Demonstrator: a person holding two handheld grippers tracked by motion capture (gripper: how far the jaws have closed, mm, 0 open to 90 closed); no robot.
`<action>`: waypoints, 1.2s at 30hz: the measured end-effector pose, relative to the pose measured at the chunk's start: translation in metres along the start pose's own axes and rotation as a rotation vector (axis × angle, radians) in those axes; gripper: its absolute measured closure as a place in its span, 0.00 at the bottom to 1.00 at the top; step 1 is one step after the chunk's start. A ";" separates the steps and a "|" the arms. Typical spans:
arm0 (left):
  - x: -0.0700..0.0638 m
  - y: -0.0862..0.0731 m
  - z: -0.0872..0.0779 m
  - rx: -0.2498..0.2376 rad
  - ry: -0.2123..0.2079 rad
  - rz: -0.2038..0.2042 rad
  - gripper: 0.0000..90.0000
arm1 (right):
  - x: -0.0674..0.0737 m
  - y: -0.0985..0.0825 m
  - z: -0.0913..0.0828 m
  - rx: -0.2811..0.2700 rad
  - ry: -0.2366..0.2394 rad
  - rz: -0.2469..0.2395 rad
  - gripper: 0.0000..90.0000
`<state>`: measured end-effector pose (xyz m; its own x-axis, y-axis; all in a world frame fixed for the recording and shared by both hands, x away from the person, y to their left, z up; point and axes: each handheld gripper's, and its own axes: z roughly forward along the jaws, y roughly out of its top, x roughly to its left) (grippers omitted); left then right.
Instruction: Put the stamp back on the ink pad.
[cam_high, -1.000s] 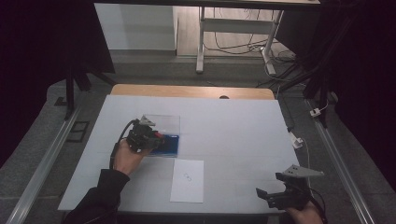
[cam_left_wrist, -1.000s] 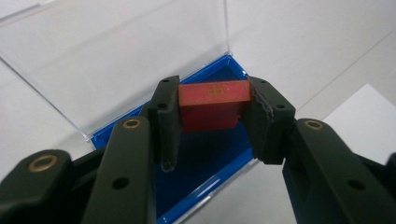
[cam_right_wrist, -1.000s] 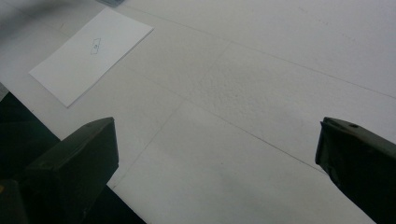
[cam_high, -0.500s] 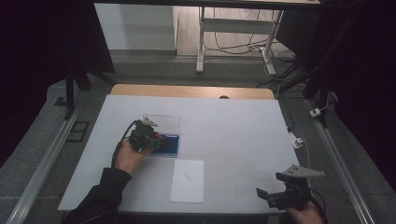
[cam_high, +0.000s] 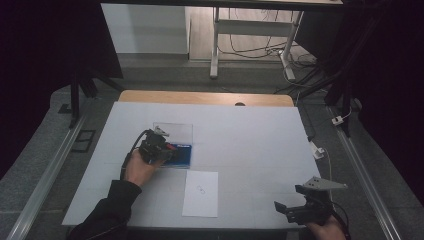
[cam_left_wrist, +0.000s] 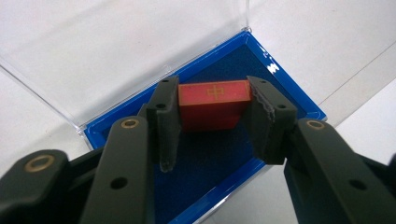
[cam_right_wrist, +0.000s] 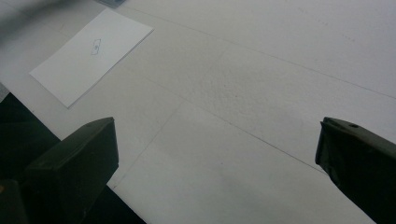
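Observation:
A red block (cam_left_wrist: 212, 105) with a gold sign on its top face sits between the pads of my left gripper (cam_left_wrist: 214, 100), which is shut on it. Block and jaws are over the dark blue foam of an open blue case (cam_left_wrist: 285, 93); whether the block rests on the foam I cannot tell. The case's clear lid (cam_left_wrist: 116, 51) lies flat on the table behind it. In the high view my left gripper (cam_high: 167, 148) is at the blue case (cam_high: 184, 156), left of the table's middle. My right gripper (cam_high: 286, 210) stands open at the front right edge, its jaws wide apart over bare table (cam_right_wrist: 217, 158).
A white sheet of paper (cam_high: 200, 193) with a small mark lies near the front edge, between the two hands, and shows again as the paper (cam_right_wrist: 91, 51) in the right gripper view. The table top (cam_high: 250, 140) is white. A white cable (cam_high: 320, 152) runs along its right side.

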<state>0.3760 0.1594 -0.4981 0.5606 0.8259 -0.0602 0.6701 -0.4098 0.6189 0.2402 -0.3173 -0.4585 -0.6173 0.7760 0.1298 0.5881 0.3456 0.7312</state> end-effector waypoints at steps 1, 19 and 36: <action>0.000 0.000 0.000 0.000 0.001 0.000 0.63 | 0.000 0.000 0.000 0.000 0.000 0.000 0.00; -0.001 -0.002 -0.008 -0.063 -0.027 -0.009 0.29 | 0.000 0.000 -0.001 -0.003 -0.001 0.000 0.00; -0.002 -0.006 -0.035 -0.098 -0.124 -0.028 0.05 | 0.001 0.000 -0.001 -0.009 -0.003 -0.001 0.00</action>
<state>0.3532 0.1736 -0.4742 0.6021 0.7798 -0.1712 0.6394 -0.3425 0.6884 0.2391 -0.3176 -0.4577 -0.6158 0.7776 0.1271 0.5832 0.3414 0.7372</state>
